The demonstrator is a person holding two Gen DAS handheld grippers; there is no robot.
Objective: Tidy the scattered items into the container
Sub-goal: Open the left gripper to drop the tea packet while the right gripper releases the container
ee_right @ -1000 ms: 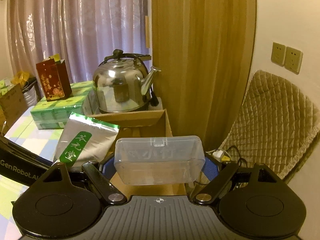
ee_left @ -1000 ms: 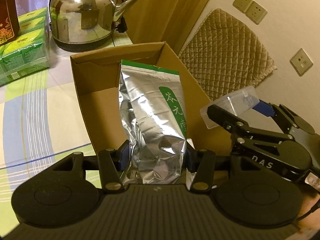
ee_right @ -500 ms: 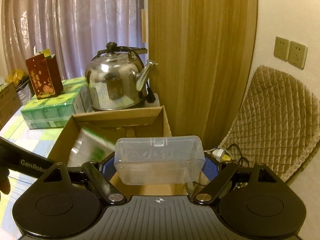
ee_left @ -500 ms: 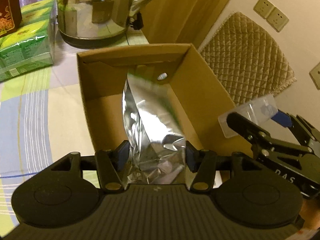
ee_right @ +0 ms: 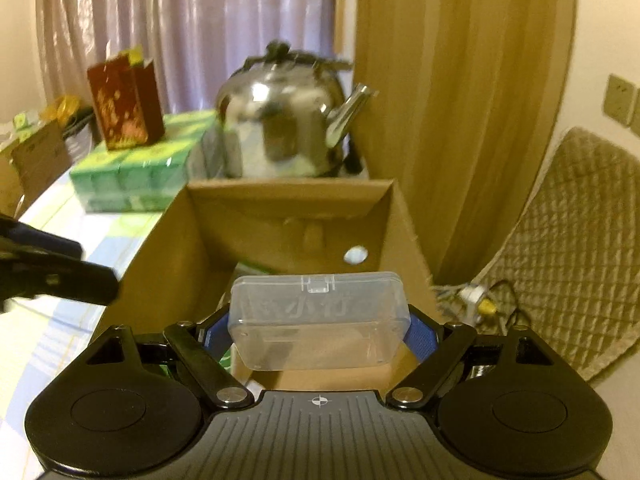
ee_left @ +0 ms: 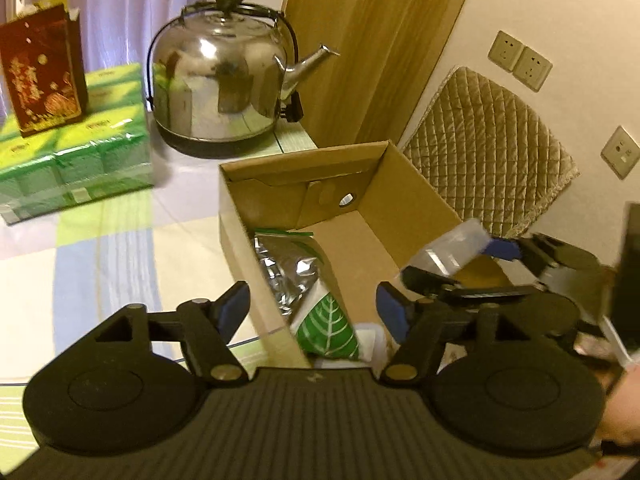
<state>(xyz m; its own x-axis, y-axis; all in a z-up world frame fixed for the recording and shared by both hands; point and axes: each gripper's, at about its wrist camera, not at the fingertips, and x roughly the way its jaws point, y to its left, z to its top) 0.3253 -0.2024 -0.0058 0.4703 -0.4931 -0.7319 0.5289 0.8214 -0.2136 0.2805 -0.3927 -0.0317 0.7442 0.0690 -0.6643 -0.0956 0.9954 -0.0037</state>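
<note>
**benchwatcher:** What's on your feeds, left to right?

**remote_op:** Far left on the bench (ee_left: 100, 248) I see a red gift bag (ee_left: 42, 80) standing on a block of green wrapped packs (ee_left: 76, 160). Next over is a shiny steel kettle (ee_left: 222, 88), spout pointing right. Just in front of it sits the open cardboard box (ee_left: 404, 200), and that's my container.

**benchwatcher:** Anything in it?

**remote_op:** Yep, the silver foil tea pouch (ee_left: 294, 276) is lying inside, against the box's left wall, its green leaf end nearest my camera. There's something white at the box's near end too, can't tell what.

**benchwatcher:** And the left claw?

**remote_op:** My left claw (ee_left: 314, 310) is spread wide with nothing in it, its blue pads straddling the box's near left wall, one pad outside and one over the inside.

**benchwatcher:** Right side?

**remote_op:** My right claw (ee_right: 318, 330) is clamped on a clear plastic case (ee_right: 320, 318), lid latch facing up, pads touching both of its short ends. The case hangs over the near end of the box, above the rim. From the left cam I see that case (ee_left: 448, 252) tilted over the box's right side. Further right: a wood panel, then a quilted cushion (ee_right: 568, 248) against the wall.
</note>
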